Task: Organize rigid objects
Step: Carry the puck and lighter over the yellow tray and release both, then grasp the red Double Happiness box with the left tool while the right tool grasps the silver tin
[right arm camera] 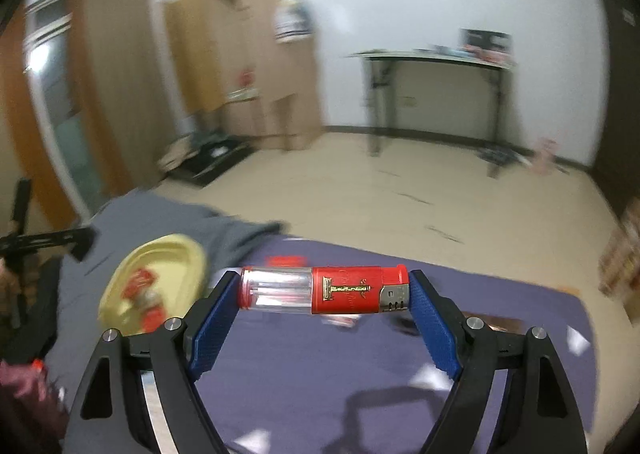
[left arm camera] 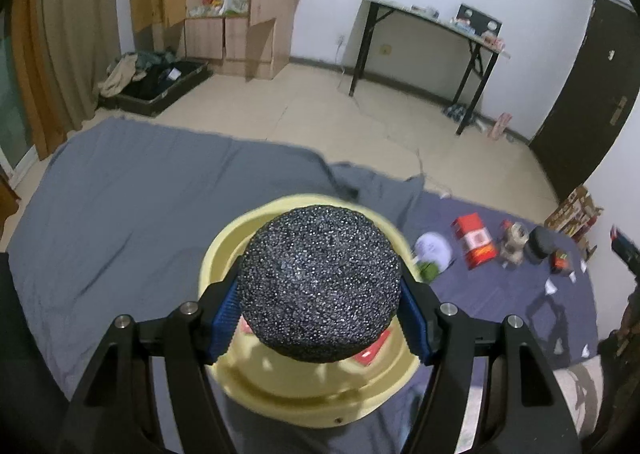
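Left of the yellow basin (left arm camera: 224, 254) the grey sheet (left arm camera: 120, 213) lay bare and passable, while to its right a red box (left arm camera: 474, 240), a figurine (left arm camera: 513, 242) and a dark jar (left arm camera: 540, 246) crowded the purple cloth (left arm camera: 500, 294).

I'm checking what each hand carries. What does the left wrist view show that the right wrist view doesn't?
Only the left wrist view: the left gripper shut on a black speckled ball, and a red box on the cloth.
Only the right wrist view: the right gripper shut on a red lighter, held crosswise by its ends.
Both: the yellow basin on the cloth, and the black-legged table.
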Demonstrator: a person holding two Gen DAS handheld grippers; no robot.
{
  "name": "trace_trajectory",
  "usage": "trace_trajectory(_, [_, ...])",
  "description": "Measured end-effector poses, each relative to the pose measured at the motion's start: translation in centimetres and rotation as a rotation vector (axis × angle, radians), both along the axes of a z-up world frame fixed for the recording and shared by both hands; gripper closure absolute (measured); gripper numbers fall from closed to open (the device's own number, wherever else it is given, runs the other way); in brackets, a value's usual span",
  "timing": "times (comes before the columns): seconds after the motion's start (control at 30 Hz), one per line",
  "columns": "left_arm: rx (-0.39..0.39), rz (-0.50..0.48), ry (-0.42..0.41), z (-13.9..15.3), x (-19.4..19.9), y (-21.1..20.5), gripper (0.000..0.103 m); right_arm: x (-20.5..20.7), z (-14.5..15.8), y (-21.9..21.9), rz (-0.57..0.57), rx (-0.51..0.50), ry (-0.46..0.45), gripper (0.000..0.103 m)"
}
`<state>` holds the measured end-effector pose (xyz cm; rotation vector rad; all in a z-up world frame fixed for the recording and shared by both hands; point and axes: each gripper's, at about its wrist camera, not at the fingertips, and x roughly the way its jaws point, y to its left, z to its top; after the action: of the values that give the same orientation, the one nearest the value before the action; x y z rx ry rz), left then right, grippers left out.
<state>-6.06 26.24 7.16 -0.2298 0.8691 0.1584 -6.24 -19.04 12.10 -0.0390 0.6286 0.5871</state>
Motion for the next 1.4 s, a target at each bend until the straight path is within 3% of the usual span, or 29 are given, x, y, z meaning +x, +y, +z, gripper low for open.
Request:
trace_trajectory(0.23, [-0.073,0.038,0.102,-5.7,1.3,3.3,0.034,-2.7,-3.3,14.4,0.308,-0.061,0.095,0.020])
trace_trajectory(0.33, [-0.042,0.018,0.138,-7.4,3.2,3.4,0.034,-3.2,-5.8,19.5,0.423,-0.185,0.121,0.021])
trace_trajectory(0.4, [-0.109,0.023,0.138,-8.4,4.5,3.9,0.034,-3.5,-7.7,22.2,0.477,-0.266,0.140,0.021])
trace_trajectory(0.63, [-0.038,0.029,0.173,-11.0,7.2,4.7,0.034,-3.4,-12.3,27.6,0.575,-0.397,0.156,0.021])
trace_trajectory(0.87, [-0.063,0.018,0.156,-12.7,7.0,5.5,0.033,-4.5,-14.4,32.0,0.601,-0.460,0.151,0.020])
trace_trajectory(0.93, [-0.056,0.018,0.158,-12.8,7.0,5.4,0.026,-4.1,-14.3,33.3,0.602,-0.463,0.170,0.020])
trace_trajectory(1.03, [-0.055,0.051,0.136,-11.7,6.7,5.3,0.006,-3.5,-15.0,34.3,0.600,-0.454,0.212,0.011])
trace_trajectory(1.07, [-0.080,0.044,0.105,-10.7,6.4,5.2,0.005,-3.1,-14.9,34.5,0.597,-0.442,0.219,0.001])
trace_trajectory(1.13, [-0.111,0.028,0.058,-8.5,6.1,4.9,0.000,-3.2,-13.5,34.0,0.588,-0.412,0.191,0.000])
trace_trajectory(1.3, [-0.101,-0.013,0.004,-2.6,6.8,1.4,0.000,-2.4,-7.8,28.5,0.465,-0.297,0.128,0.000])
trace_trajectory(1.4, [-0.108,-0.076,-0.001,-0.6,7.7,-2.6,0.000,-0.3,-4.9,21.8,0.302,-0.227,0.097,0.000])
